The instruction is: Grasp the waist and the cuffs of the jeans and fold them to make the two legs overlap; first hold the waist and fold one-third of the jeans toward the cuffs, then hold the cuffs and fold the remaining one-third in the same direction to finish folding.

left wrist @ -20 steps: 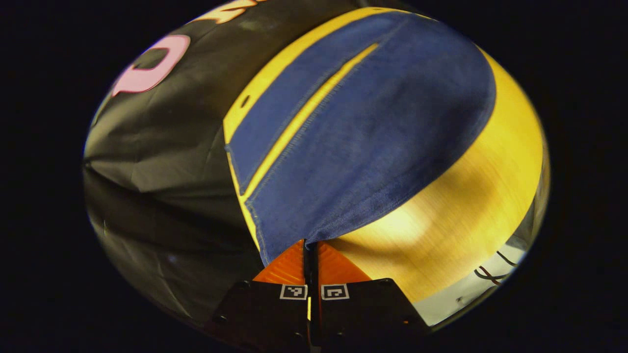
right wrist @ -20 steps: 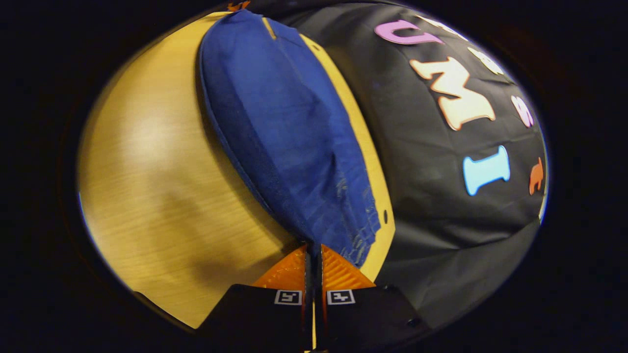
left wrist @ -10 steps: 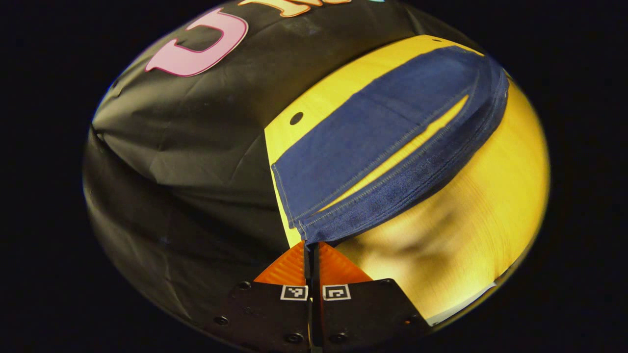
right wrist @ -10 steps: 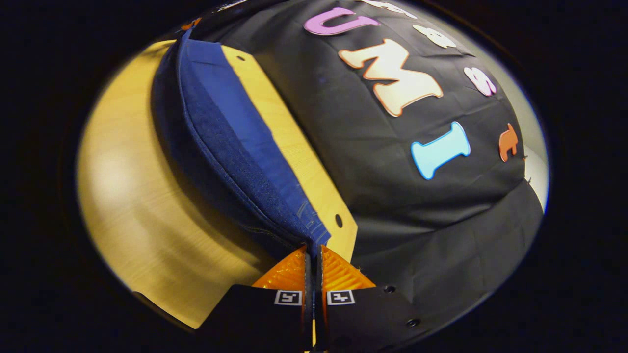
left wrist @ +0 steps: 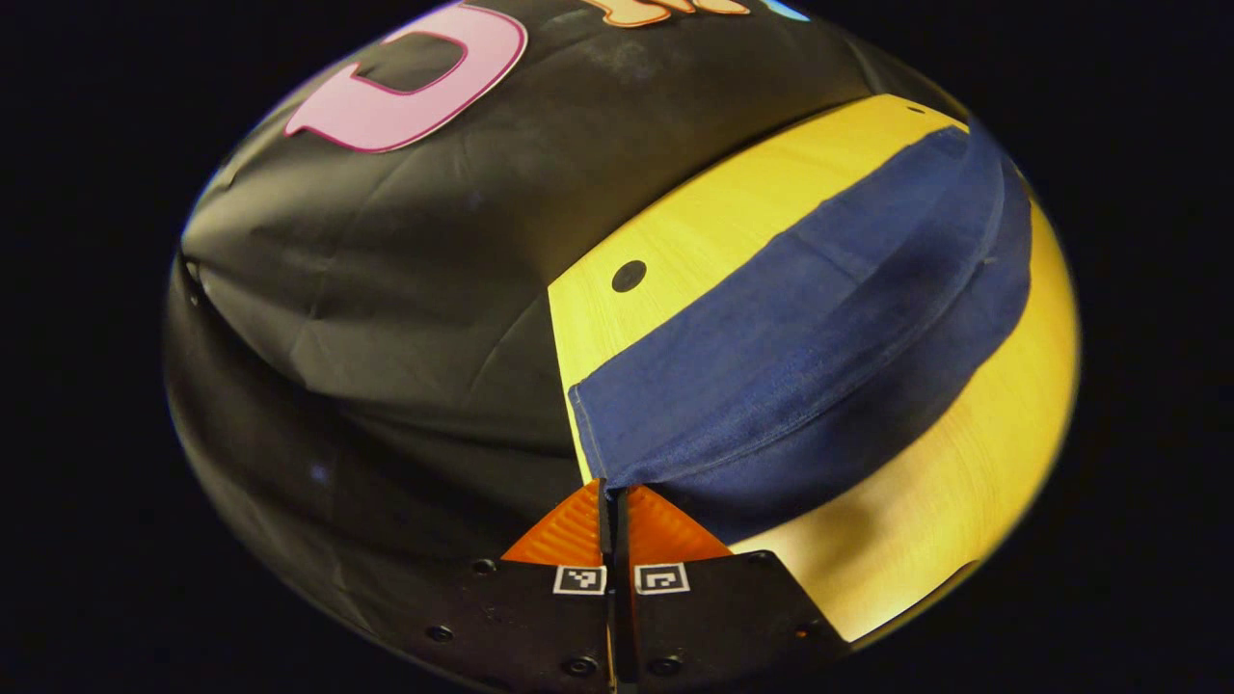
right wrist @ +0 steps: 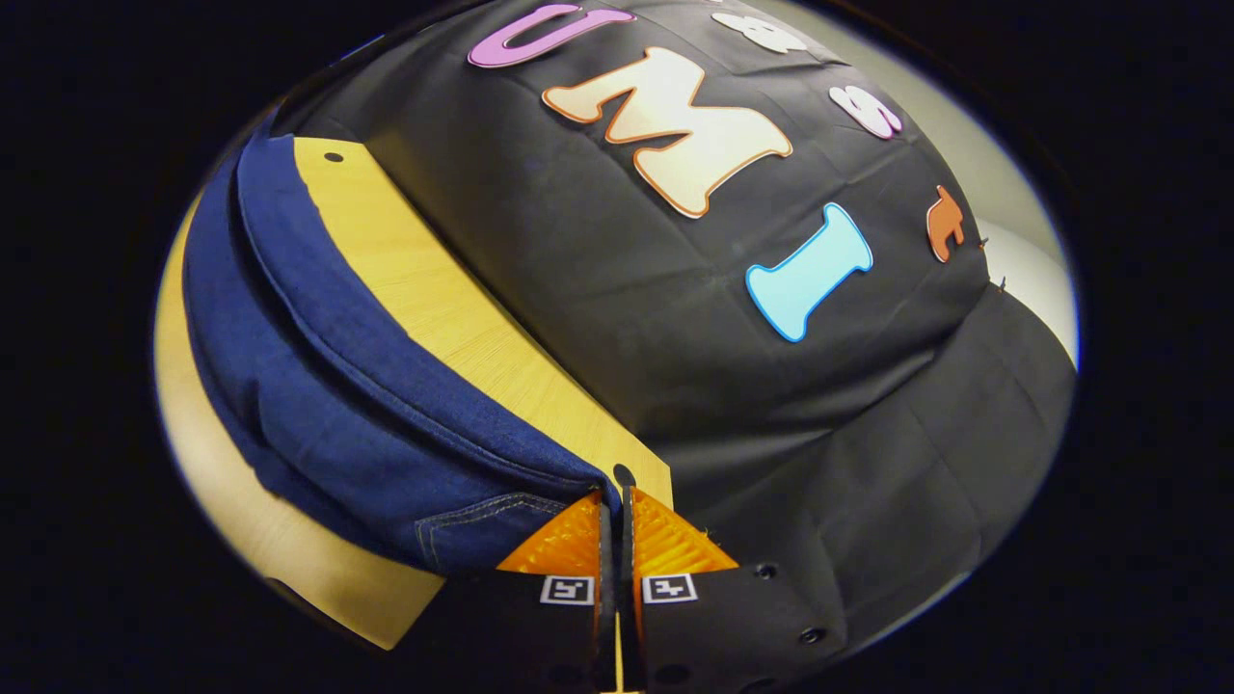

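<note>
Pinching a near corner of the jeans [left wrist: 810,357], left gripper [left wrist: 613,492] has fingers pressed together on the hem. Right gripper [right wrist: 613,496] likewise clamps denim at its tips, prob. the waist end w/ a pocket seam. Jeans lie folded lengthwise on the wooden table [left wrist: 713,222], beside the far edge.

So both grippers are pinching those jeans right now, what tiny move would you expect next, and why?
Probably lower both a little further and lay the held edge flat, then let go. The left gripper and right gripper are each shut on the jeans, and the upper leg already lies nearly over the lower one on the wooden table, so the legs look about ready to overlap.
</note>
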A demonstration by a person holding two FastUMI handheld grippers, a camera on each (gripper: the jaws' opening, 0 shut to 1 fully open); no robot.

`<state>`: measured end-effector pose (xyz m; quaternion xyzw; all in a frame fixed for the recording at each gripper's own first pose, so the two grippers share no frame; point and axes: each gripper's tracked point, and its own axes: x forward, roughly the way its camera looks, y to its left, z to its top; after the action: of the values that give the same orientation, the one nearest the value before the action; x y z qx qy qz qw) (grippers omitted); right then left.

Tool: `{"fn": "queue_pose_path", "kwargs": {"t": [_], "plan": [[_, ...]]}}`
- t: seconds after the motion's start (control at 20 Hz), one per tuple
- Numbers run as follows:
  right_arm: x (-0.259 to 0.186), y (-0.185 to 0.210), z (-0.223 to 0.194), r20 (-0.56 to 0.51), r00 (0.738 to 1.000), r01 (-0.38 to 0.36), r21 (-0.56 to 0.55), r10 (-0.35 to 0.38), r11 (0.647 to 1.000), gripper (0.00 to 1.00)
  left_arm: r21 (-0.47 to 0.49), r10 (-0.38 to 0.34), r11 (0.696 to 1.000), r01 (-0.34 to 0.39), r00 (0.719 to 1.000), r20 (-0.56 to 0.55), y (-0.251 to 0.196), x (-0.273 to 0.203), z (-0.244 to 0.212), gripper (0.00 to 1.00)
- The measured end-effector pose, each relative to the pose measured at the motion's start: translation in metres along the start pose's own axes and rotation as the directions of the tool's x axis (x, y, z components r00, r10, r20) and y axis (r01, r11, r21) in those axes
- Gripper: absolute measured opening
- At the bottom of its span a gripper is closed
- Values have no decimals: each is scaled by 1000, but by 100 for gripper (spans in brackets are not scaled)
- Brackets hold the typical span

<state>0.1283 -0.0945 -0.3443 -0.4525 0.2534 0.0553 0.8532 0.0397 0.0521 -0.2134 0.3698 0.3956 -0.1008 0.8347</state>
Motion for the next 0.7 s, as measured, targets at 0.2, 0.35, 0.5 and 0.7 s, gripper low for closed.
{"fn": "queue_pose_path", "kwargs": {"t": [0.2, 0.35, 0.5, 0.7], "plan": [[37, 19, -3, -33, 999, -29, 31, 30, 999, 4, -213, -93, 973, 84, 995, -31, -19, 8, 24, 0], [59, 43, -12, -80, 994, -70, 115, 79, 991, 4, -425, -132, 899, 107, 991, -30, -14, -7, 50, 0], [76, 63, -31, -170, 980, -71, 201, 106, 977, 7, -327, -125, 940, 102, 991, -48, -15, -19, 56, 0], [89, 56, -30, -218, 974, 0, 266, 60, 964, 35, -314, -120, 945, 93, 991, -67, -16, -15, 59, 0]]}}
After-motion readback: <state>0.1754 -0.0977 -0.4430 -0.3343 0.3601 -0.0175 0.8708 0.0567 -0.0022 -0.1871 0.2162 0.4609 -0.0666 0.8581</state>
